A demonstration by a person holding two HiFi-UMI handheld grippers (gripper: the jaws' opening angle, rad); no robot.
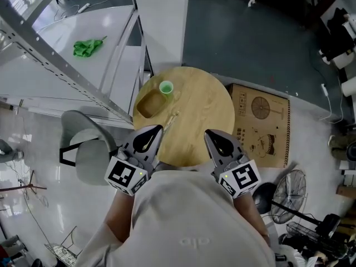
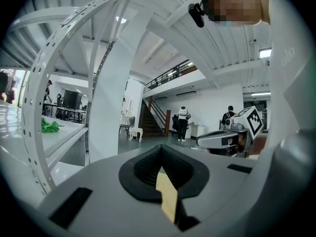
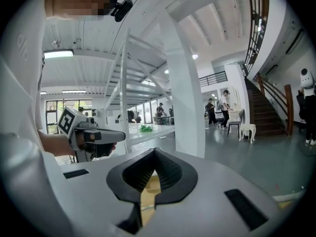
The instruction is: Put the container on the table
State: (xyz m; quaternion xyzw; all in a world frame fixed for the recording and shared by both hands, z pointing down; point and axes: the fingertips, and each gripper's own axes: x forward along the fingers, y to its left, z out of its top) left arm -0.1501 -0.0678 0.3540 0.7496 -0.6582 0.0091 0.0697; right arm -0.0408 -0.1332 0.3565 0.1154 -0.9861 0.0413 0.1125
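Looks basically done to me: the brown container (image 1: pixel 149 104) already sits on the round desk (image 1: pixel 206 110), upper middle of the head view, next to a green cup (image 1: pixel 166 87). The left hand-held gripper (image 1: pixel 157 130) and right hand-held gripper (image 1: pixel 208 134) are both closed with nothing in them, low centre.

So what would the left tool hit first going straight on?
Probably nothing close: the left tool aims nearly level, above the round table and green cup, into open floor beside the white pillar. Height is hard to judge.
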